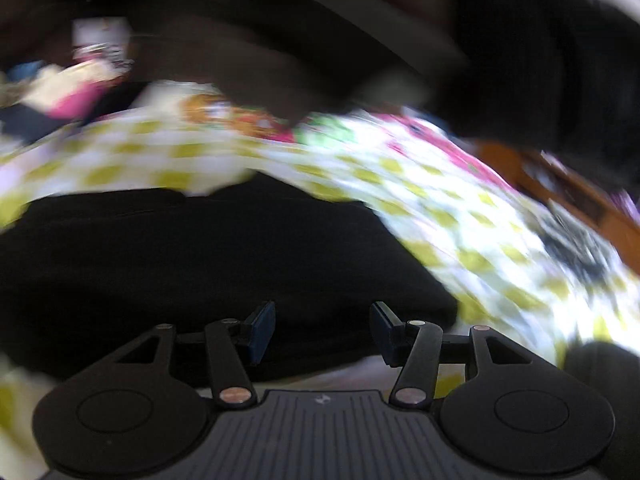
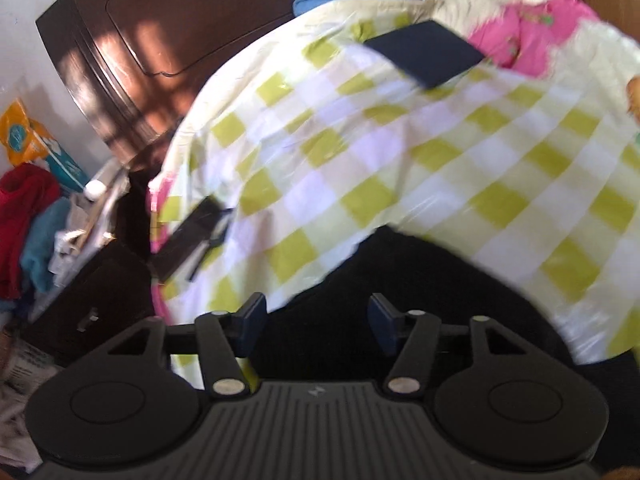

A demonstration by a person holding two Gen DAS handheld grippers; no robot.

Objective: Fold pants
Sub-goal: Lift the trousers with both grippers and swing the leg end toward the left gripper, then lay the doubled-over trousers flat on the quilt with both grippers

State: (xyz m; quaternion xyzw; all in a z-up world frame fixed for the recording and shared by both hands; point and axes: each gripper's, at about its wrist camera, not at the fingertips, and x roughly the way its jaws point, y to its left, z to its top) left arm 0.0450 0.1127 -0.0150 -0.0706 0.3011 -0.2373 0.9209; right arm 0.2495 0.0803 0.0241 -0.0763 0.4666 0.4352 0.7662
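The black pants (image 1: 192,256) lie as a dark mass on a bed sheet (image 1: 420,200) checked in yellow-green and white. In the blurred left wrist view my left gripper (image 1: 322,330) hovers over them, jaws apart, and I see nothing pinched between the pads. The right wrist view has the same black pants (image 2: 420,292) along its lower part, edged by the checked sheet (image 2: 400,152). There my right gripper (image 2: 316,326) stands open just above the black cloth, its blue pads (image 2: 252,320) apart and not pressing on anything.
A small dark folded piece (image 2: 424,52) lies far up the sheet by pink cloth (image 2: 528,36). A flat dark object (image 2: 192,236) rests at the bed's left edge. Dark wooden furniture (image 2: 132,40) and a pile of clothes (image 2: 28,216) stand left. A large dark blurred shape (image 1: 320,40) fills the top of the left view.
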